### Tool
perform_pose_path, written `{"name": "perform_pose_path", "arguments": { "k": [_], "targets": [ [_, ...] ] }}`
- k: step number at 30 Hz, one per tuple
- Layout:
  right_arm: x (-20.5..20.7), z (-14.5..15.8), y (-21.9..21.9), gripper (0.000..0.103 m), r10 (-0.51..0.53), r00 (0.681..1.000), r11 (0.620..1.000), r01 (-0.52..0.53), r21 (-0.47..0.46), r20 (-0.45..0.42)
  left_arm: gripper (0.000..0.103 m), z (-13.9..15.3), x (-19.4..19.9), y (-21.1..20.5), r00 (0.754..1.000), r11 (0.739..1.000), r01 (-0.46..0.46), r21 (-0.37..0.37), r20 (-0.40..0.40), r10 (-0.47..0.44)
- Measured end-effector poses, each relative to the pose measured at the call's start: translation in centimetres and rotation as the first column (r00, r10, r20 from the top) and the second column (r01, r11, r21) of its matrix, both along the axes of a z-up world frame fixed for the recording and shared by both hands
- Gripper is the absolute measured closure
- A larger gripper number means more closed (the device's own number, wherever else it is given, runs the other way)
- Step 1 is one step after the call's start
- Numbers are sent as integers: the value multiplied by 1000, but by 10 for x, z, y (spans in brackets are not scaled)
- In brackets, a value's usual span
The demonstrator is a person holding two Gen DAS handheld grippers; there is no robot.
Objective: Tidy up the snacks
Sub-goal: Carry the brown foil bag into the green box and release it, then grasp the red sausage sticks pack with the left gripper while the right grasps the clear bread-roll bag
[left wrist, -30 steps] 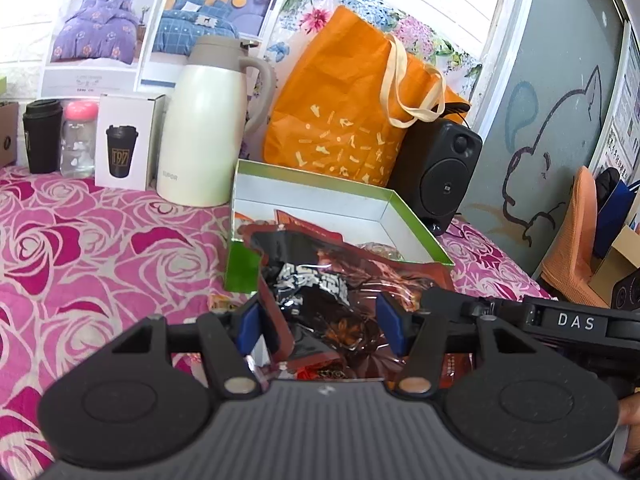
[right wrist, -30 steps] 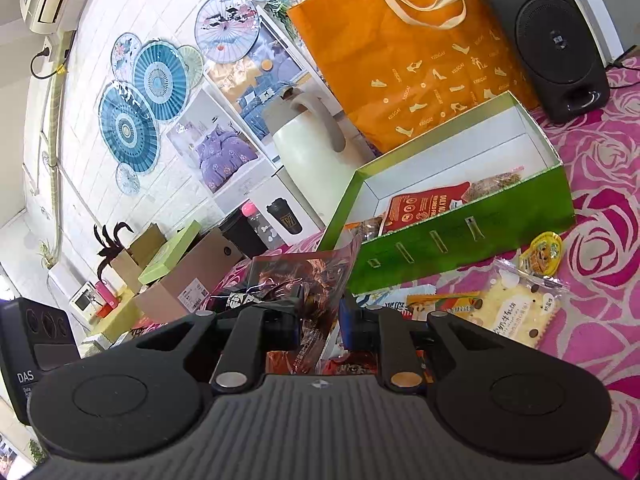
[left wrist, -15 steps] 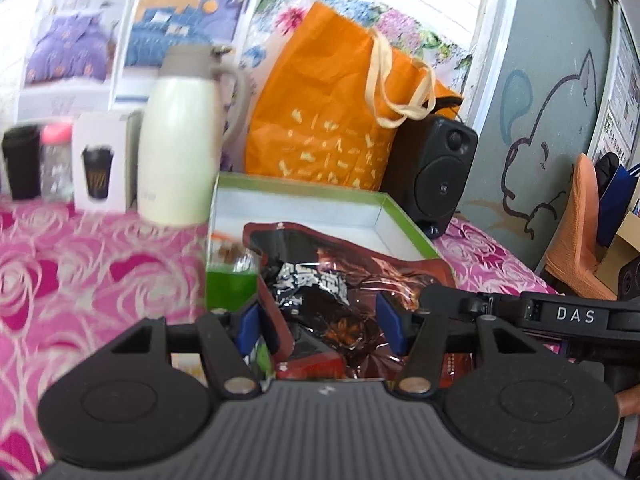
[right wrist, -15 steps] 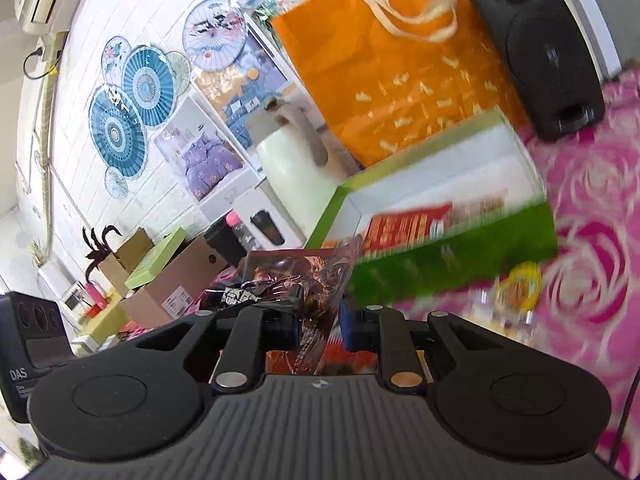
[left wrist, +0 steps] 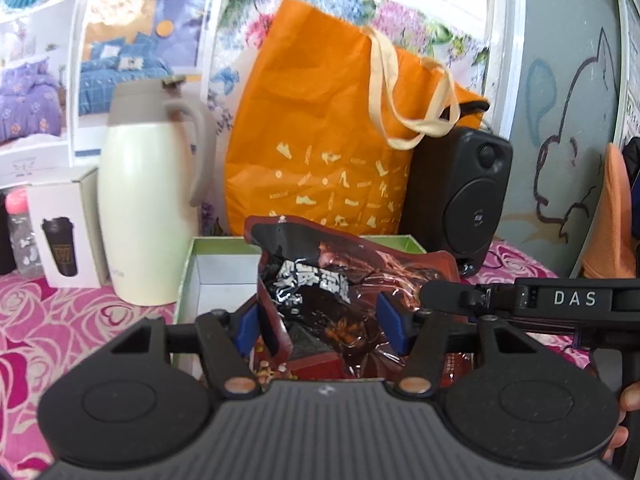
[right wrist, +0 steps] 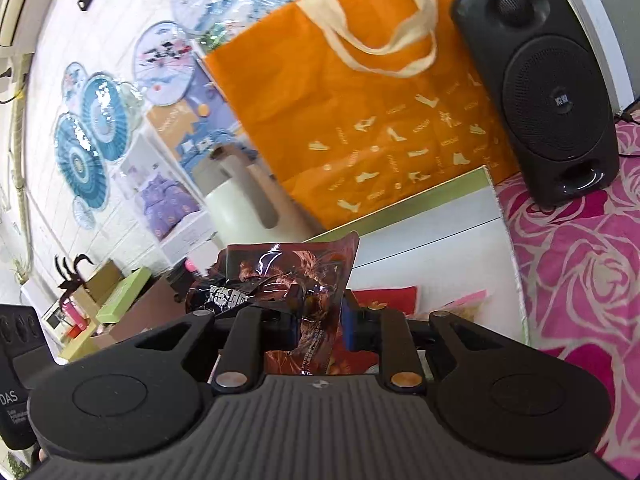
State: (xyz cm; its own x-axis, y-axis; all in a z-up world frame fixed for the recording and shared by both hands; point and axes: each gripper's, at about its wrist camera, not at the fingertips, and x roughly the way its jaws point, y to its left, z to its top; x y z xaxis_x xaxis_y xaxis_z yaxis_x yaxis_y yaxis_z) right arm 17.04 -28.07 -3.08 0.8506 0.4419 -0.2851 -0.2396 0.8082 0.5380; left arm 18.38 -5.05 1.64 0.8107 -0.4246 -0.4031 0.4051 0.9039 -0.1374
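Observation:
A glossy brown snack bag [left wrist: 320,276] with white lettering hangs over the green box [left wrist: 192,264], whose inside is white. My left gripper [left wrist: 319,326] is shut on the bag across its width, a blue pad against each side. My right gripper [right wrist: 322,326] pinches the same bag [right wrist: 288,276] near one edge. In the left wrist view its black body [left wrist: 520,300] reaches in from the right. Inside the box [right wrist: 400,204] a red snack pack [right wrist: 384,300] and a pink one [right wrist: 468,304] lie below the fingers.
Behind the box stand a cream thermos jug [left wrist: 148,216], an orange tote bag [left wrist: 320,140] and a black speaker [left wrist: 468,200]. A white cup carton [left wrist: 64,232] and a small bottle sit at the left. A pink rose tablecloth [left wrist: 60,312] covers the table.
Both grippers have carried the brown bag forward, from in front of the box to above it. The loose snacks on the cloth have dropped out of the right wrist view.

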Motion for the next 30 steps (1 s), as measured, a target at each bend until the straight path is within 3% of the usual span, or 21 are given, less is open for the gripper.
{"name": "perform_pose_path", "arguments": {
  "k": [6,12,13,14,16,18,19,20,23,26,30],
  "targets": [
    [23,-22,-6,69,-30,1000,999,30,-38,-2,37,-30,45,-8,996,1000,1,-3,-88,-2],
    [37,-35,-6,71,-38,999,997,36,-65,-16,34,-47,70,-1,975,999,-24,-34,-220,16],
    [36,-34,-5,67,-59,998,995,59,-81,-1,34,-48,69,2,974,999,-30,-22,-226,24],
    [34,-34,-7,55,-88,996,992,89,-93,12,34,-49,66,6,974,999,-40,-7,-222,37],
    [31,-32,-14,49,-115,993,991,117,-65,28,32,-45,59,12,978,999,-46,26,-202,50],
    [26,-28,-20,34,-111,994,993,111,-31,19,31,-39,49,21,981,997,-63,52,-180,71],
    [22,-25,-21,19,-120,993,992,120,-36,9,30,-35,42,26,982,995,-70,64,-169,80],
    [17,-23,-23,14,-131,991,991,131,-42,6,28,-31,34,32,985,994,-76,73,-151,87],
    [-7,-18,-27,14,-122,992,992,123,-37,24,11,-19,1,51,990,990,-117,79,-71,123],
    [-36,-14,-28,14,-109,994,994,110,-27,32,11,-13,-34,71,990,987,-139,74,-8,140],
    [-86,-15,-17,8,-80,995,995,83,-53,51,11,-27,-78,94,970,966,-240,99,2,241]
  ]
}}
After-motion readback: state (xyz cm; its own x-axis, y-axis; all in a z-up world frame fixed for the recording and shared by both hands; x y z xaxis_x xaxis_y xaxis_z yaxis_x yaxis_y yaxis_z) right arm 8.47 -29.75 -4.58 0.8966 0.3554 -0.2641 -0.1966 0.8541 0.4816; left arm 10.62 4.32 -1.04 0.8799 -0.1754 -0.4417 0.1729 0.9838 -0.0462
